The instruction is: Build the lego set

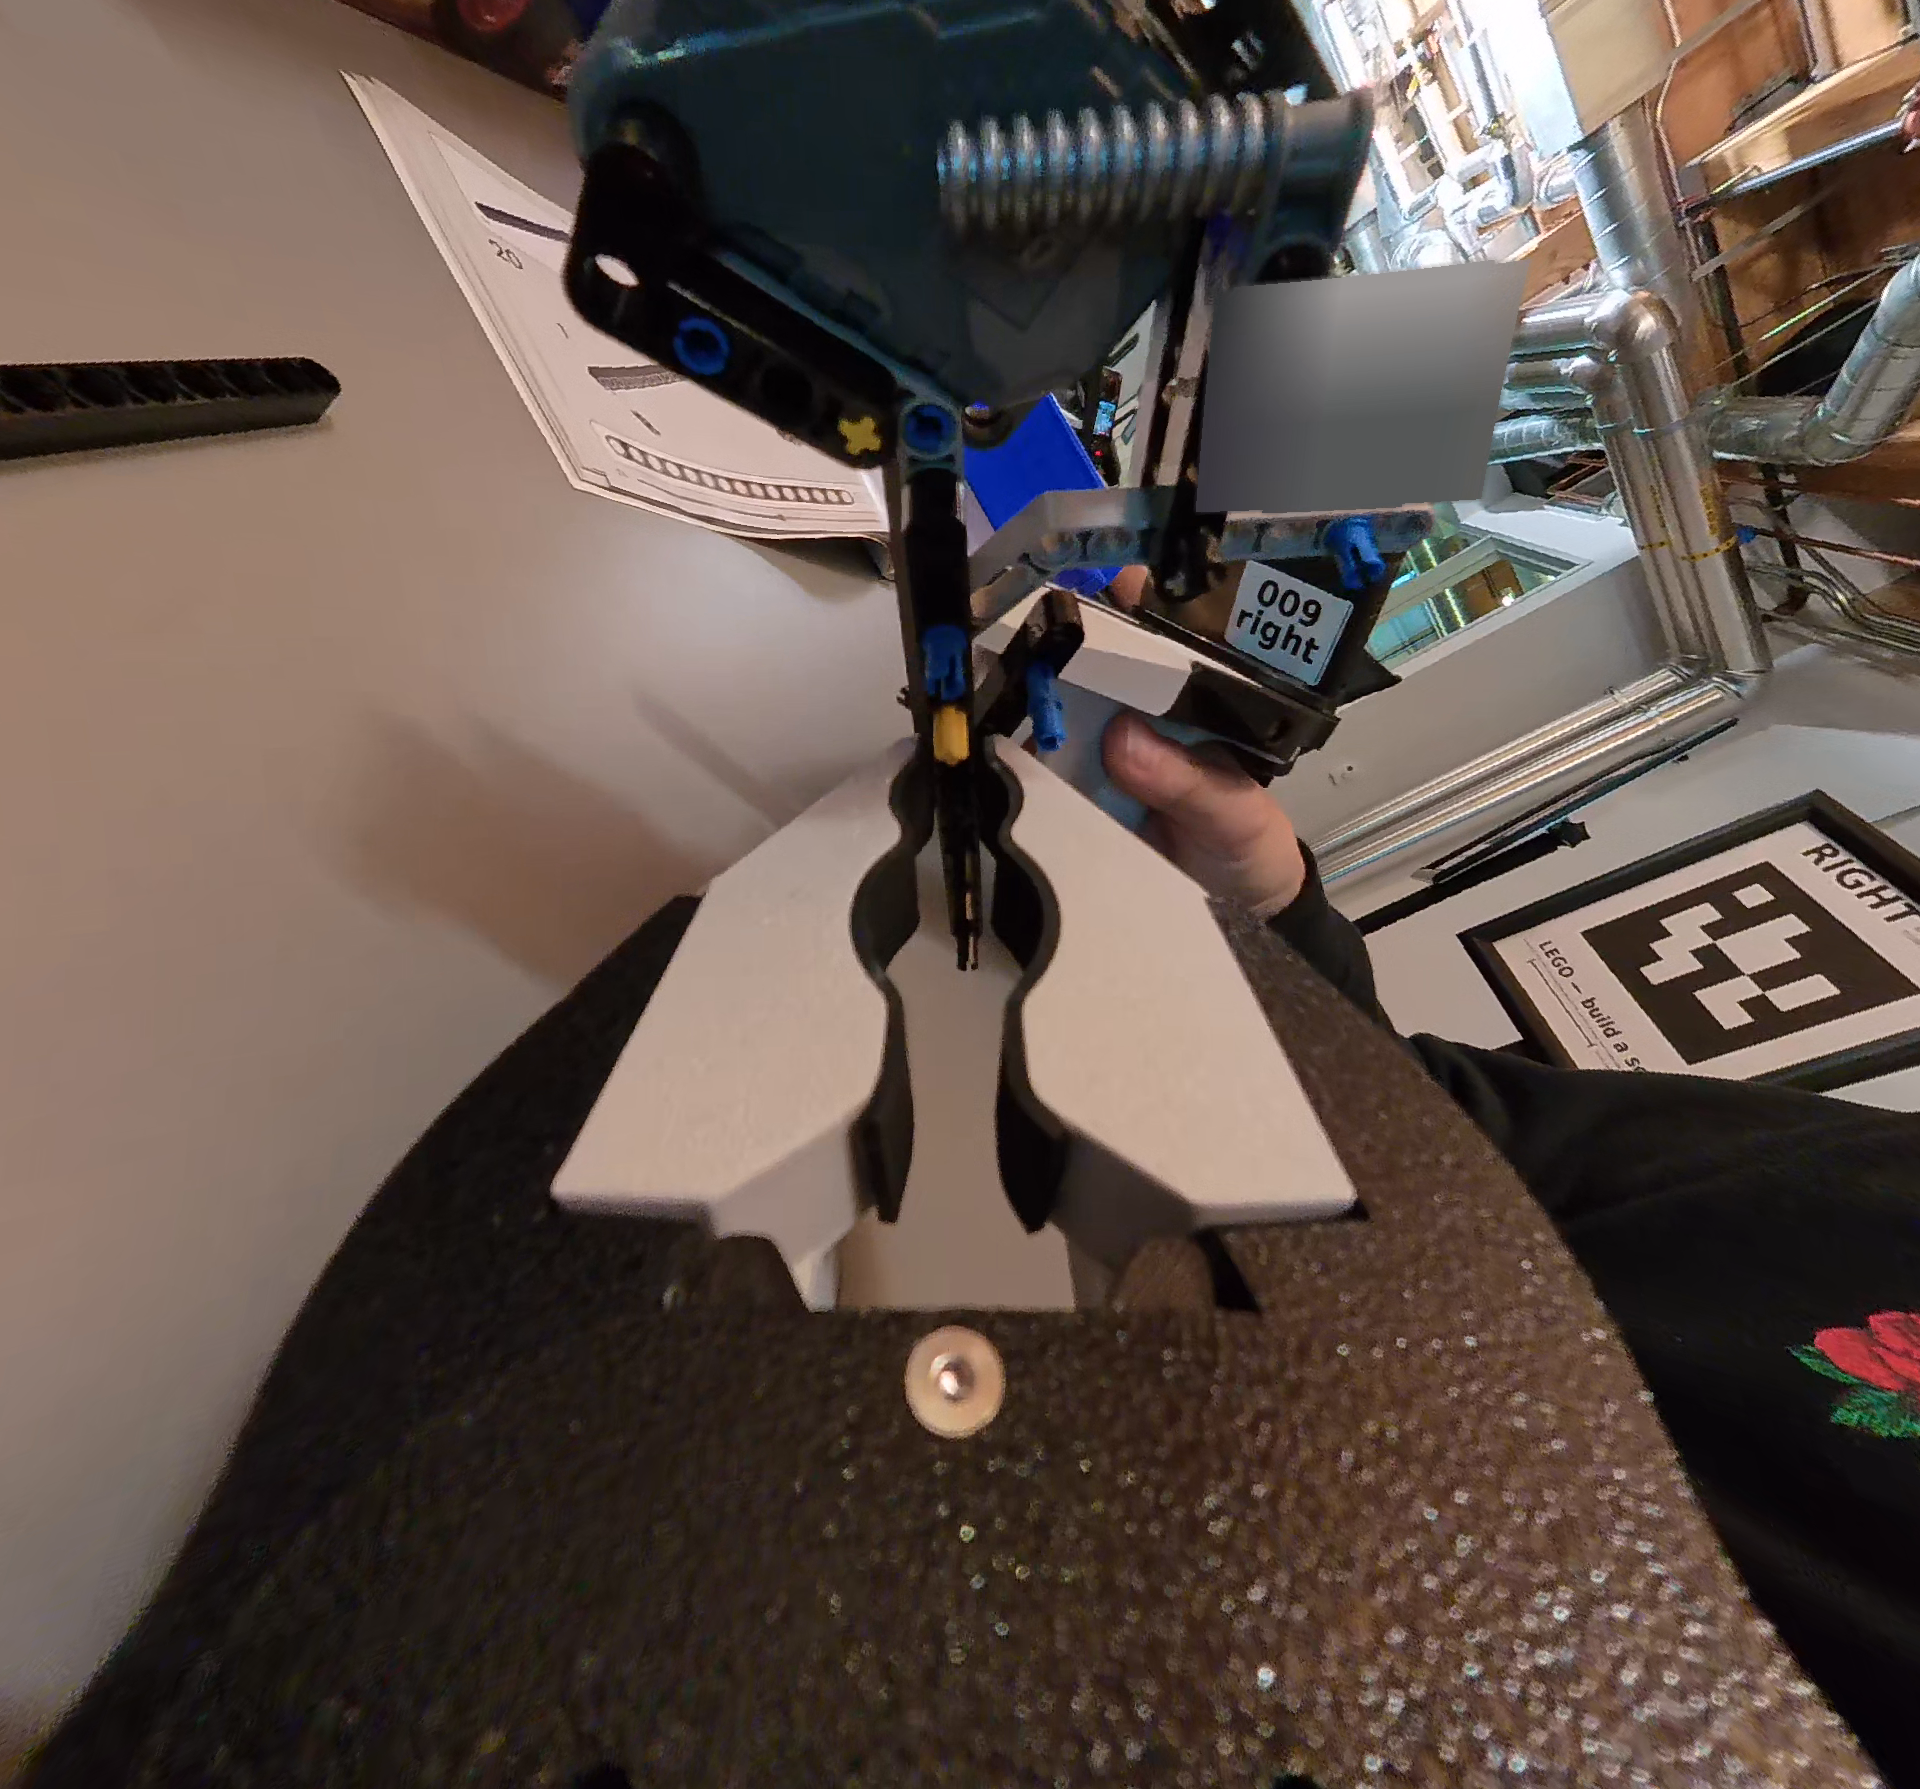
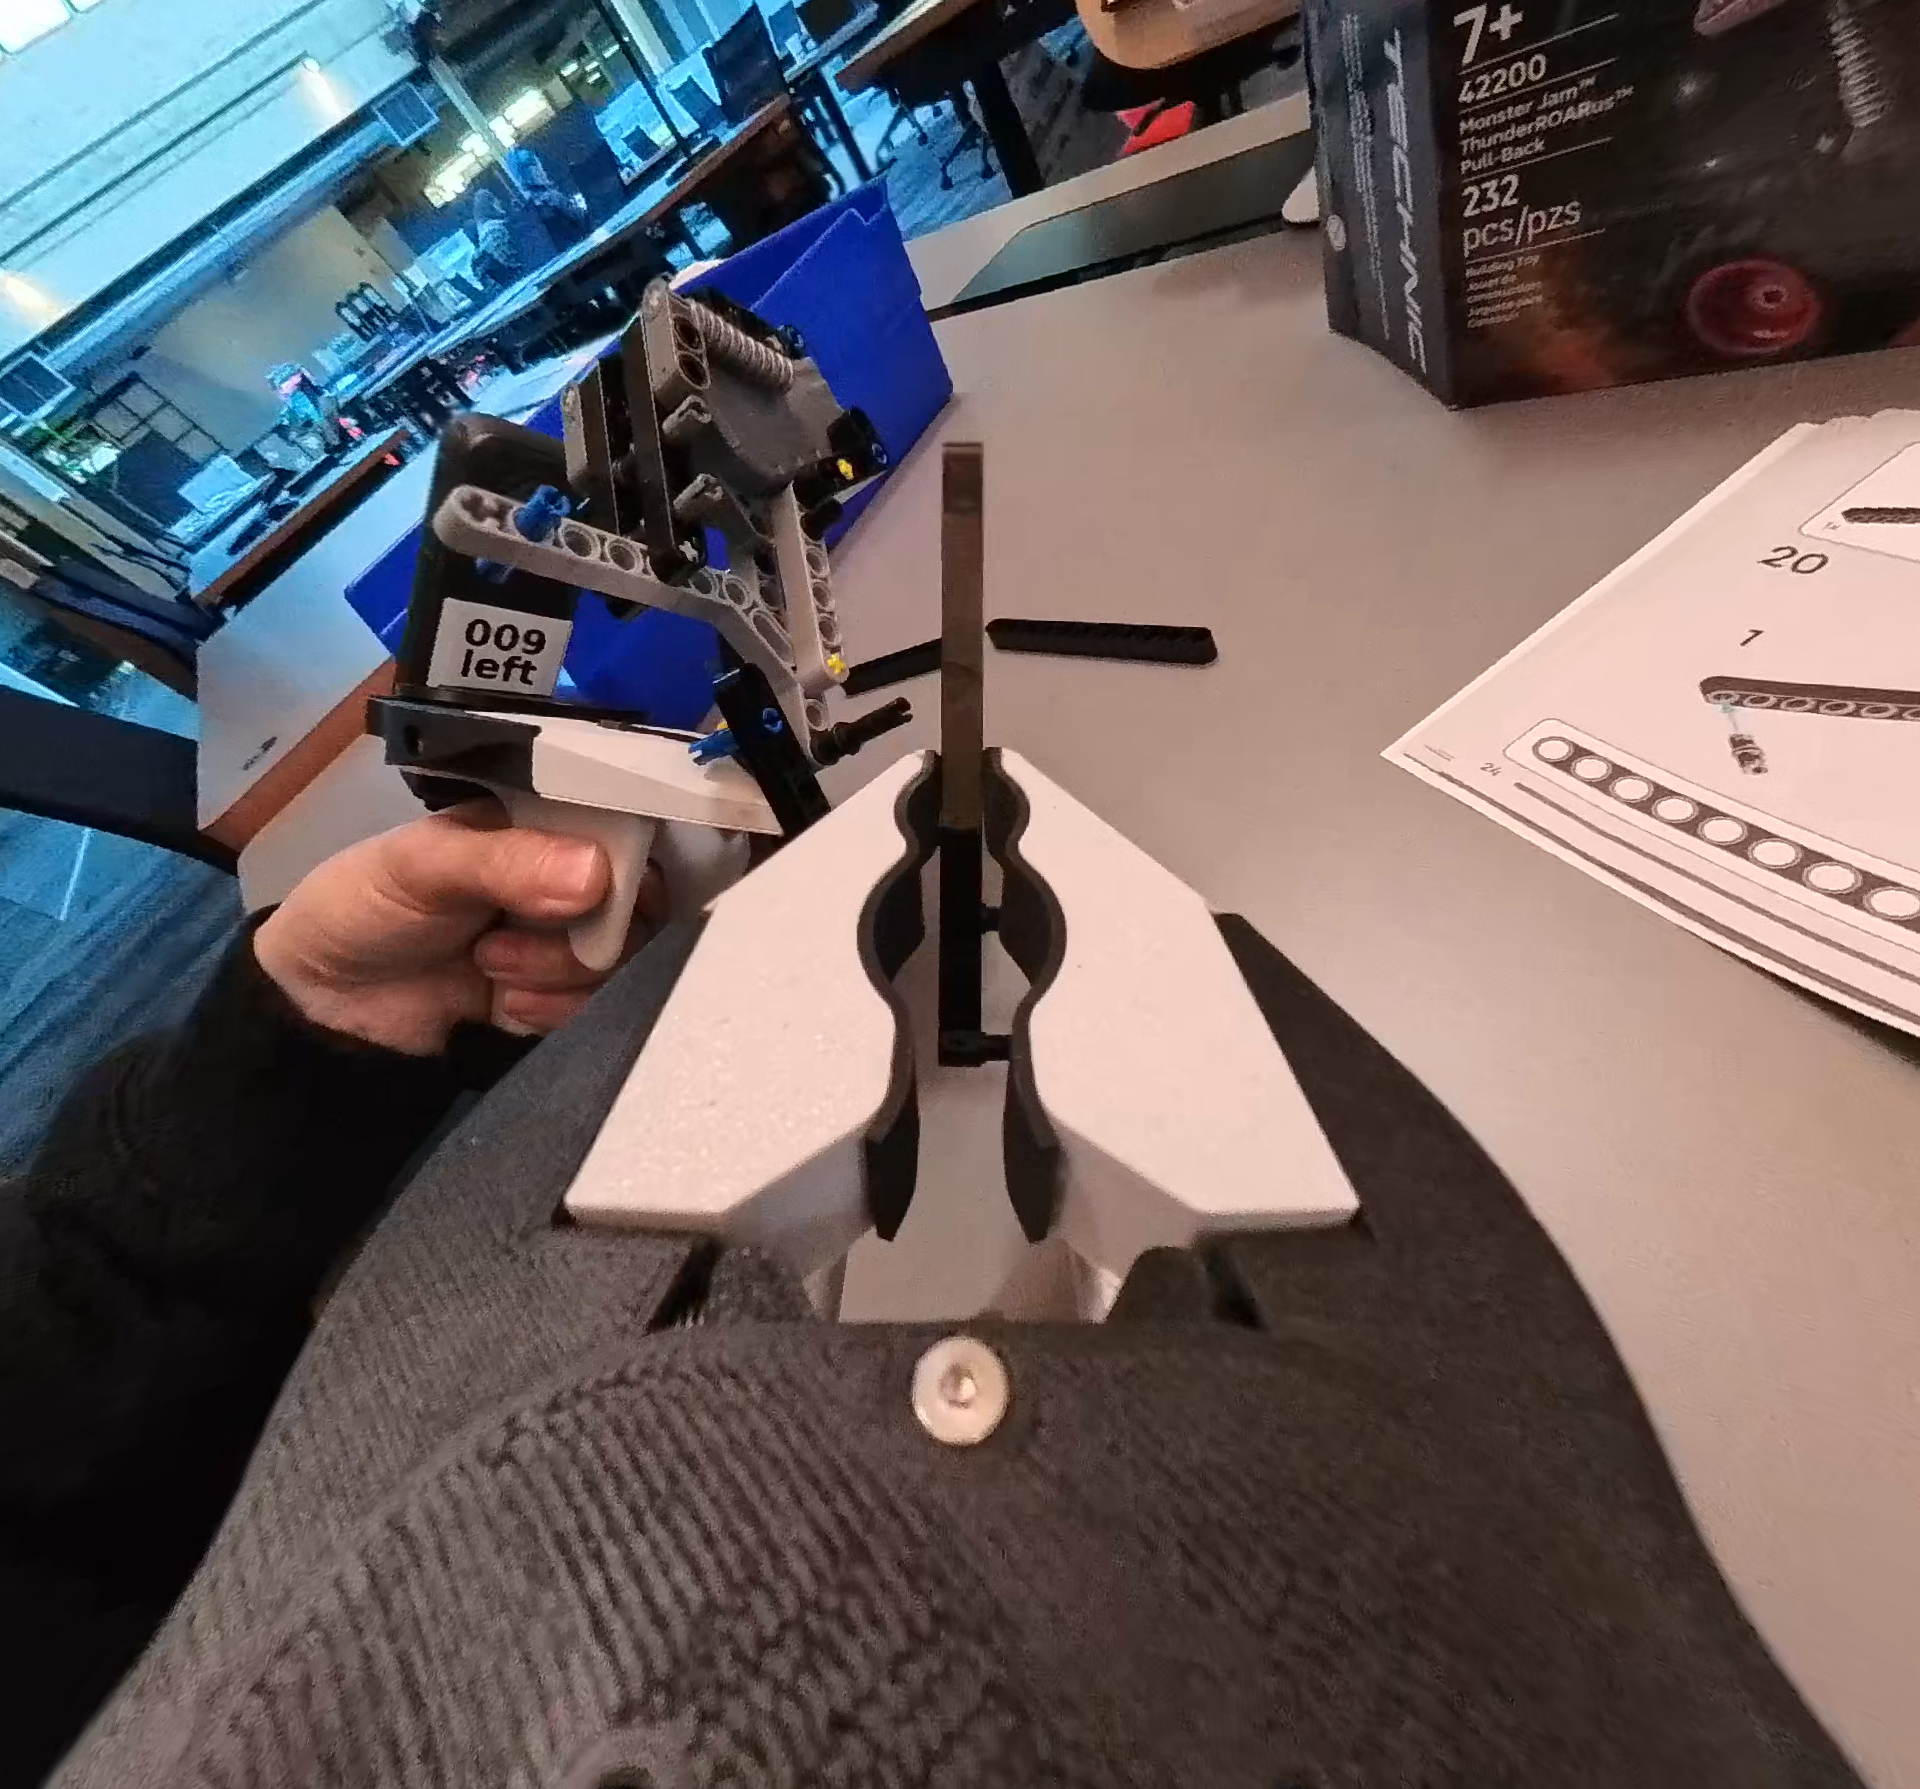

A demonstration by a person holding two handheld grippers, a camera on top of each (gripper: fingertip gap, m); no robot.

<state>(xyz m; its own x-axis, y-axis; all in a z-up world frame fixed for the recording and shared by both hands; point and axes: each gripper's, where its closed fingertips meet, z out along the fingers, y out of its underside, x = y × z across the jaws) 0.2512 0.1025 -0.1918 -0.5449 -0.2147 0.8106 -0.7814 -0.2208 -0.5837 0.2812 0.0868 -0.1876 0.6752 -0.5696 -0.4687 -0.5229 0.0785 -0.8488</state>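
Note:
My left gripper (image 1: pixel 954 783) is shut on a black beam of the half-built Lego model (image 1: pixel 831 212): a dark grey motor block with a metal spring, light grey beams, blue and yellow pins. It holds the model above the table. In the right wrist view the same model (image 2: pixel 717 451) is at upper left, in the left gripper (image 2: pixel 758 814). My right gripper (image 2: pixel 961 783) is shut on a long black beam (image 2: pixel 962 617) that stands upright between its fingers. The right gripper also shows in the left wrist view (image 1: pixel 1101 690), just behind the model.
An open instruction booklet (image 2: pixel 1714 763) lies on the grey table (image 2: pixel 1299 513) at right. A loose black beam (image 2: pixel 1101 643) lies beyond the gripper. The Lego box (image 2: pixel 1621 129) stands at far right, a blue bin (image 2: pixel 831 305) behind the model. A framed marker sign (image 1: pixel 1714 950) lies at right. Both grippers' tips are close together, under 4 cm apart.

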